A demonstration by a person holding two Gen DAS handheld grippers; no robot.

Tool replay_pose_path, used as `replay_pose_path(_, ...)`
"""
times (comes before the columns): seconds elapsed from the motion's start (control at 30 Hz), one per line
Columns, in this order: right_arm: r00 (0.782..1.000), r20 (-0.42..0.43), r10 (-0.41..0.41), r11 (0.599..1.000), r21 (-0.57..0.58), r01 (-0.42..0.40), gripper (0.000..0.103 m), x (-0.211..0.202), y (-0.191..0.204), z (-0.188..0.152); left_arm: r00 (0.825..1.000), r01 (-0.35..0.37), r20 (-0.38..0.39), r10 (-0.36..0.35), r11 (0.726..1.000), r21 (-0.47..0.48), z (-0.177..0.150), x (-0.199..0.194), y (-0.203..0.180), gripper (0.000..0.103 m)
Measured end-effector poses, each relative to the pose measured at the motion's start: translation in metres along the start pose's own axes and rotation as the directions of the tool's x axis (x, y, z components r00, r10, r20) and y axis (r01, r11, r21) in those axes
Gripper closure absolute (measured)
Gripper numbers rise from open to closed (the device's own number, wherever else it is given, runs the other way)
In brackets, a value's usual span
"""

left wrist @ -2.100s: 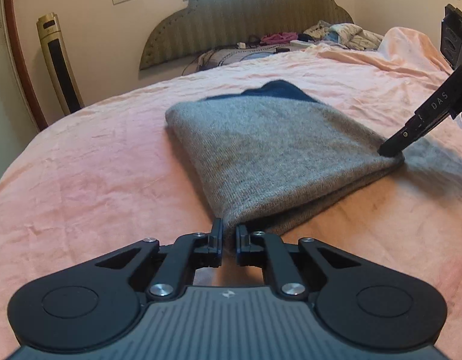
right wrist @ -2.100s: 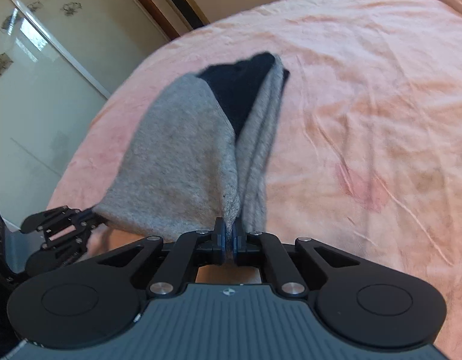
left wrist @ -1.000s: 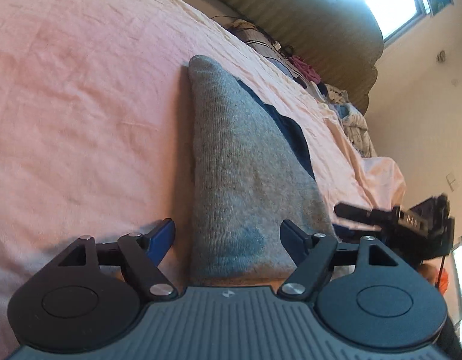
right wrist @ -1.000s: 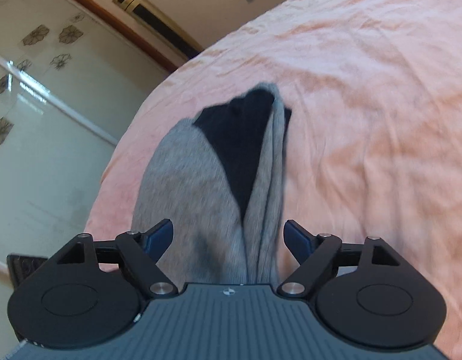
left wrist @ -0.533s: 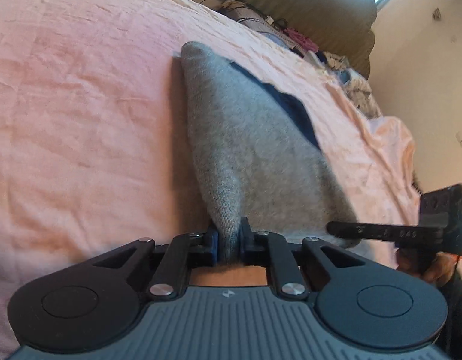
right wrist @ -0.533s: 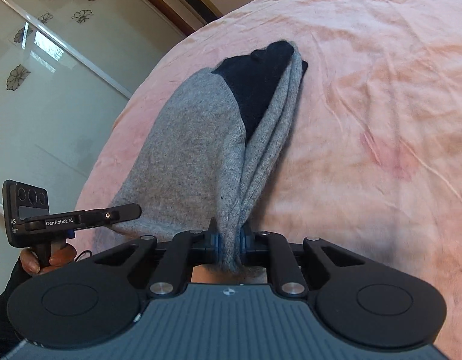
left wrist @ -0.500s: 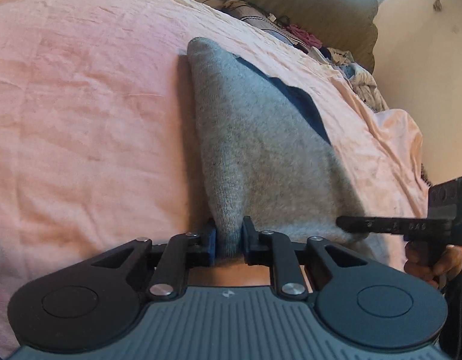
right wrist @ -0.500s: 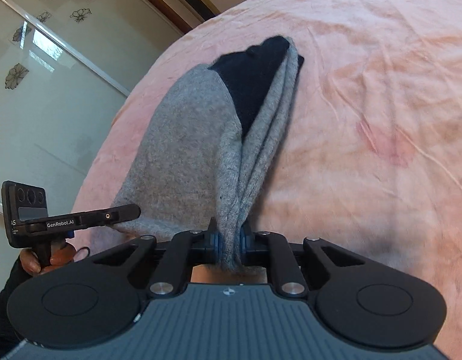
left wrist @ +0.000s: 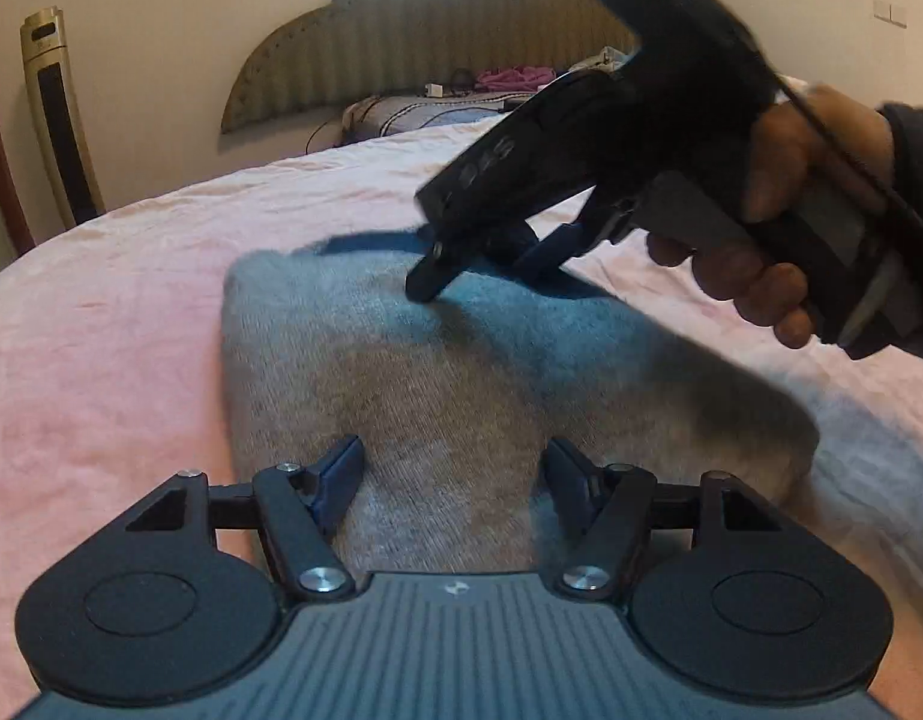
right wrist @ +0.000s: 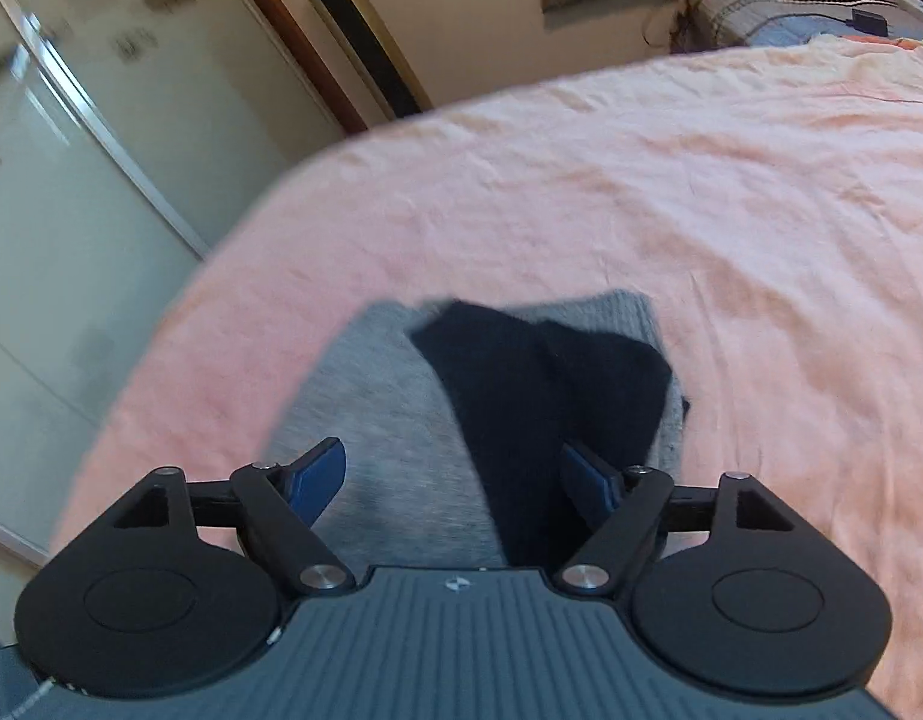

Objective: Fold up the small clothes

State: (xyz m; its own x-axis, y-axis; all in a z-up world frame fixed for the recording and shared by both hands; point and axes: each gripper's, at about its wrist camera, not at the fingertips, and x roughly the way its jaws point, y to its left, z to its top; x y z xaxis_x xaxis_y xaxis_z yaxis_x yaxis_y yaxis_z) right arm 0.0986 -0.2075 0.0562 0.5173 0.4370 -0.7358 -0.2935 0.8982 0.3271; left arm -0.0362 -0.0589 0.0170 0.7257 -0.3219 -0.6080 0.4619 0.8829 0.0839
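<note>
On the left, the left gripper [left wrist: 455,468] hangs low over the near end of the grey garment [left wrist: 437,396], its jaws opening, with grey knit showing between them but nothing pinched. The garment lies folded into a compact block on the pink bedspread [left wrist: 101,330], toward the bed's near edge and left side, well apart from the headboard [left wrist: 437,42] and the clutter at the far end. A dark panel [right wrist: 539,372] shows at the garment's far end, lying over the grey.

To the right, the right gripper [left wrist: 491,270], held in a hand [left wrist: 779,222], reaches over the far end of the garment. Its jaws are opening too and hold nothing; whether a fingertip touches the cloth is hard to say through the blur.

By my reading, the fold is laid and both tools are letting go. What may remain is squaring the far end where the dark panel sits unevenly, or one more fold.
</note>
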Motion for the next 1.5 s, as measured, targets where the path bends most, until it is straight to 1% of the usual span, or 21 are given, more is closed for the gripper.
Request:
replay_pose_path(0.03,1.000,0.021,-0.019,0.998,-0.055,0.020,0.027,0.005,0.002,0.000,1.000,-0.005,0.015,0.005,1.000,0.016,-0.004,0.002,-0.005,0.033)
replay_pose_path(0.2,0.999,-0.017,-0.045,0.998,-0.052,0.044,0.021,0.013,0.007,0.013,1.000,-0.006,0.000,0.006,1.000,-0.018,0.004,-0.005,-0.004,0.033)
replay_pose_path(0.27,0.998,0.007,-0.062,0.998,0.010,0.062,0.025,-0.009,0.008,0.007,0.999,0.014,0.038,-0.010,0.996,-0.091,0.001,-0.029,0.011,0.032)
replay_pose_path(0.33,0.997,0.076,0.003,0.998,0.061,-0.007,0.021,-0.048,0.004,-0.014,0.998,0.009,0.062,0.001,0.987,-0.162,-0.011,-0.054,0.029,0.031)
replay_pose_path(0.37,0.994,0.103,0.044,0.995,0.090,-0.053,0.013,-0.065,-0.002,-0.029,0.999,0.010,0.053,0.002,0.977,-0.215,-0.019,-0.063,0.042,0.031)
replay_pose_path(0.43,0.991,0.097,0.096,0.979,0.169,-0.111,0.011,-0.086,-0.021,-0.057,0.999,0.026,-0.022,-0.037,0.930,-0.367,-0.035,-0.064,0.073,0.031)
replay_pose_path(0.5,0.993,0.065,0.103,0.964,0.241,-0.116,0.021,-0.094,-0.036,-0.087,0.992,0.048,-0.077,-0.100,0.861,-0.506,-0.050,-0.059,0.094,0.033)
replay_pose_path(0.53,0.993,0.041,0.114,0.953,0.276,-0.121,0.025,-0.093,-0.042,-0.098,0.992,0.071,-0.047,-0.114,0.839,-0.539,-0.054,-0.060,0.098,0.033)
replay_pose_path(0.57,0.990,0.017,0.138,0.943,0.303,-0.137,0.041,-0.089,-0.046,-0.110,0.988,0.093,-0.050,-0.144,0.827,-0.554,-0.052,-0.056,0.100,0.033)
replay_pose_path(0.63,0.984,0.047,0.172,0.933,0.314,-0.178,0.046,-0.092,-0.044,-0.122,0.975,0.157,-0.040,-0.220,0.800,-0.579,-0.048,-0.046,0.097,0.036)
replay_pose_path(0.67,0.980,0.028,0.197,0.926,0.322,-0.195,0.054,-0.090,-0.042,-0.122,0.967,0.179,-0.044,-0.251,0.792,-0.583,-0.044,-0.037,0.094,0.058)
replay_pose_path(0.7,0.978,-0.001,0.209,0.927,0.318,-0.198,0.071,-0.086,-0.039,-0.122,0.959,0.183,-0.069,-0.276,0.785,-0.592,-0.043,-0.031,0.091,0.076)
replay_pose_path(0.83,0.983,-0.036,0.182,0.962,0.214,-0.170,0.083,-0.096,-0.023,-0.125,0.954,0.158,-0.116,-0.277,0.791,-0.592,-0.035,-0.033,0.085,0.090)
replay_pose_path(0.9,0.991,-0.025,0.128,0.984,0.130,-0.124,0.086,-0.112,-0.014,-0.129,0.962,0.141,-0.123,-0.244,0.828,-0.542,-0.036,-0.047,0.080,0.091)
replay_pose_path(0.97,0.998,-0.054,0.039,0.999,0.027,-0.037,0.086,-0.109,-0.007,-0.136,0.961,0.126,-0.148,-0.235,0.843,-0.523,-0.044,-0.048,0.080,0.091)
replay_pose_path(1.03,0.998,-0.036,0.054,0.998,0.048,-0.052,0.086,-0.106,-0.012,-0.137,0.963,0.130,-0.131,-0.234,0.835,-0.534,-0.051,-0.049,0.083,0.090)
replay_pose_path(1.07,0.997,-0.040,0.061,0.996,0.072,-0.058,0.080,-0.109,-0.016,-0.132,0.964,0.129,-0.129,-0.235,0.829,-0.545,-0.051,-0.049,0.084,0.089)
replay_pose_path(1.1,0.998,-0.022,0.056,0.995,0.090,-0.053,0.063,-0.114,-0.018,-0.125,0.963,0.124,-0.130,-0.234,0.821,-0.557,-0.050,-0.048,0.085,0.089)
replay_pose_path(1.2,0.989,0.137,0.055,0.992,0.106,-0.069,0.036,-0.137,-0.019,-0.095,0.965,0.119,-0.125,-0.229,0.814,-0.568,-0.051,-0.048,0.085,0.089)
replay_pose_path(1.33,0.981,0.190,0.047,0.998,0.023,-0.052,0.033,-0.121,0.005,-0.038,0.966,0.119,-0.123,-0.227,0.813,-0.570,-0.052,-0.049,0.086,0.089)
replay_pose_path(1.5,0.996,0.087,-0.011,0.998,-0.062,0.016,0.033,-0.057,0.029,0.000,0.967,0.120,-0.116,-0.227,0.807,-0.579,-0.053,-0.050,0.084,0.089)
